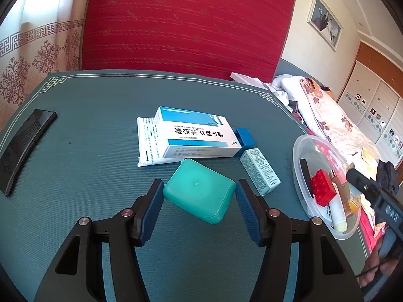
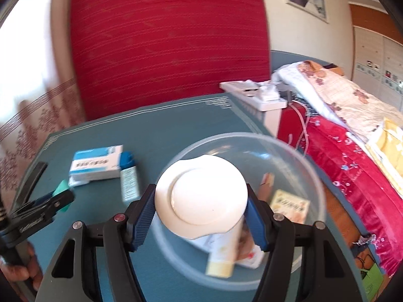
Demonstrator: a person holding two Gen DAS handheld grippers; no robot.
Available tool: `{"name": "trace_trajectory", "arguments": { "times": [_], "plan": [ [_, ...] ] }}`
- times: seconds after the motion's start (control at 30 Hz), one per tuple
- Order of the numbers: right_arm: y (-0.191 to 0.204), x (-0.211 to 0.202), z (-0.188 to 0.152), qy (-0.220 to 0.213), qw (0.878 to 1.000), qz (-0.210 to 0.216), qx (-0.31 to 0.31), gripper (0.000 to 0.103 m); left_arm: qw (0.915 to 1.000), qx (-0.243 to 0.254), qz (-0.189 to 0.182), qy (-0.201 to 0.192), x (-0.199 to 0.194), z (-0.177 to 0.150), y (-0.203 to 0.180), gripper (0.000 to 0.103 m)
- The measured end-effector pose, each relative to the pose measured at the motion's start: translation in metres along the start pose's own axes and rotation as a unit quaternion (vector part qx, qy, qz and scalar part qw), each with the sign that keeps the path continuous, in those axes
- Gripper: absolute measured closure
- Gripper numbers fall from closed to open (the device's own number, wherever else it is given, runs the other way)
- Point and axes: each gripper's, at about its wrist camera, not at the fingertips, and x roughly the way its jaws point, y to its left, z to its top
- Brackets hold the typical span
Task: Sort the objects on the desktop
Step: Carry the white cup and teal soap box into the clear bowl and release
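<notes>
My left gripper point(image 1: 199, 187) is shut on a teal plastic box point(image 1: 199, 191), with both blue pads against its sides; the box sits tilted just over the green table mat point(image 1: 100, 100). My right gripper point(image 2: 200, 196) is shut on a white round lidded container point(image 2: 201, 196) and holds it above a clear plastic bowl point(image 2: 297, 156). In that bowl lie a red toy brick point(image 1: 323, 188), a cream tube point(image 1: 337, 211) and a yellow packet point(image 2: 289, 206). On the mat rest a white-and-blue medicine box point(image 1: 199, 136), a small blue box point(image 1: 244, 138) and a pale green carton point(image 1: 259, 171).
A white printed packet point(image 1: 146, 141) lies under the medicine box. A black flat device point(image 1: 25, 146) lies near the mat's left edge. A red padded panel point(image 1: 186, 22) stands behind the table. A bed with quilts point(image 2: 352, 130) runs along the right side, past the bowl.
</notes>
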Motion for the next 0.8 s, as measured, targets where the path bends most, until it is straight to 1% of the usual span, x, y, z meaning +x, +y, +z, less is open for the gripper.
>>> {"name": "trace_trajectory", "arguments": {
  "times": [0.17, 0.27, 0.4, 0.47, 0.53, 0.8],
  "plan": [
    [-0.017, 0.013, 0.003, 0.007, 1.000, -0.026, 0.013, 0.033, 1.0000, 0.005, -0.003, -0.001, -0.001, -0.001, -0.003, 0.041],
    [-0.025, 0.020, 0.002, 0.014, 0.999, -0.033, 0.020, 0.033, 0.9999, 0.008, -0.007, 0.000, -0.002, -0.002, -0.004, 0.041],
    [-0.033, 0.025, -0.001, 0.025, 0.999, -0.028, 0.031, 0.033, 0.9999, 0.014, -0.006, 0.001, -0.001, -0.003, -0.010, 0.041],
    [-0.035, 0.022, -0.002, 0.021, 0.999, -0.022, 0.037, 0.032, 0.9998, 0.019, -0.006, 0.002, -0.001, -0.004, -0.014, 0.041],
    [-0.038, 0.018, -0.002, 0.013, 0.999, -0.016, 0.042, 0.027, 0.9997, 0.023, -0.008, 0.003, -0.001, -0.005, -0.019, 0.041],
    [-0.048, 0.002, -0.007, -0.002, 0.998, 0.002, 0.056, 0.027, 0.9980, 0.055, -0.028, 0.012, 0.001, -0.009, -0.052, 0.041]
  ]
}}
